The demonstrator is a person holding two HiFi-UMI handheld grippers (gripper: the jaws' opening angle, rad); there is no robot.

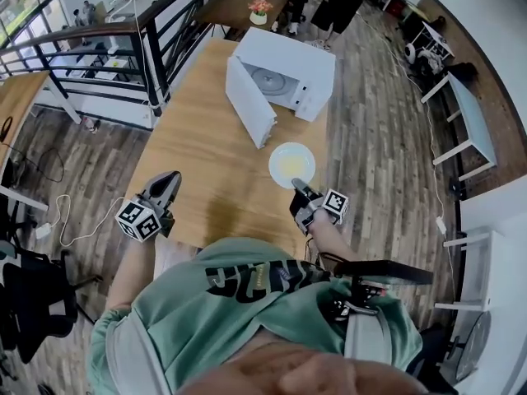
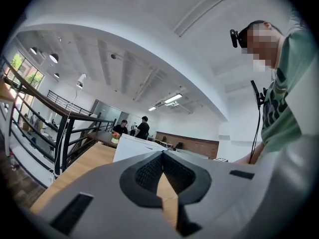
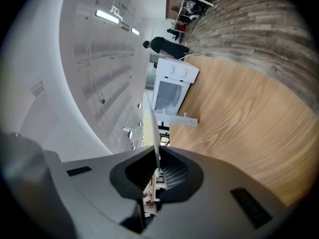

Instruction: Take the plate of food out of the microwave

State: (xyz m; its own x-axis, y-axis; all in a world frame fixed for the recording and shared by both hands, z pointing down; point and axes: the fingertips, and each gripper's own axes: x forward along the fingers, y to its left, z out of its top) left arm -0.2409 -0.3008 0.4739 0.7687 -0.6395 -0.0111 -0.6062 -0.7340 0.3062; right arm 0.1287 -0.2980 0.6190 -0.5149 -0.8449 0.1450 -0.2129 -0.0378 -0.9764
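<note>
Right gripper (image 1: 298,192) clamps the near rim of the plate (image 1: 291,163), held level over the table (image 1: 206,155) before the open microwave (image 1: 284,71). Its own view shows the plate edge-on; the head view shows yellow food.

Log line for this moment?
right gripper: shut on plate rim | left gripper: shut, empty | microwave: door open, plate out
</note>
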